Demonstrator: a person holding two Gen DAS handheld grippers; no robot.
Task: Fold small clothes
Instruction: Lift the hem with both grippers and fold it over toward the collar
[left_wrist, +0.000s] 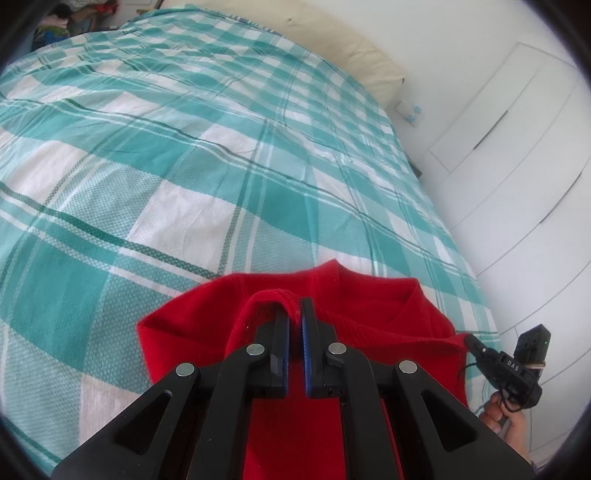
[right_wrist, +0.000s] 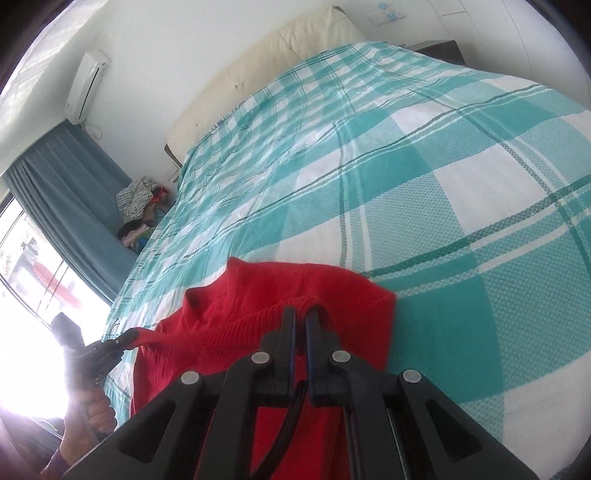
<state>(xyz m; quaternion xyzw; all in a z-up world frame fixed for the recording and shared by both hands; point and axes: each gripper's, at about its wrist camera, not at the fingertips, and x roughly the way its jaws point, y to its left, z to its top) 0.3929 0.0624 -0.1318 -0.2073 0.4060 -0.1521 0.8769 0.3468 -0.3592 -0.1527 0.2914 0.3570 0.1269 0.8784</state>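
Note:
A small red knitted garment (left_wrist: 369, 306) lies at the near edge of a bed with a teal and white checked cover (left_wrist: 184, 166). My left gripper (left_wrist: 295, 310) is shut on a fold of its ribbed edge. My right gripper (right_wrist: 301, 314) is shut on the same edge further along, and its tip shows at the garment's right corner in the left wrist view (left_wrist: 471, 341). In the right wrist view the garment (right_wrist: 288, 288) is bunched, and the left gripper's tip (right_wrist: 127, 338) pinches its left corner. The edge is stretched between the two grippers above the cover (right_wrist: 406, 166).
A cream headboard (right_wrist: 280, 48) stands at the far end of the bed. White wardrobe doors (left_wrist: 517, 147) run along one side. A pile of clothes (right_wrist: 136, 199), a blue curtain (right_wrist: 62, 184) and a bright window lie on the other side.

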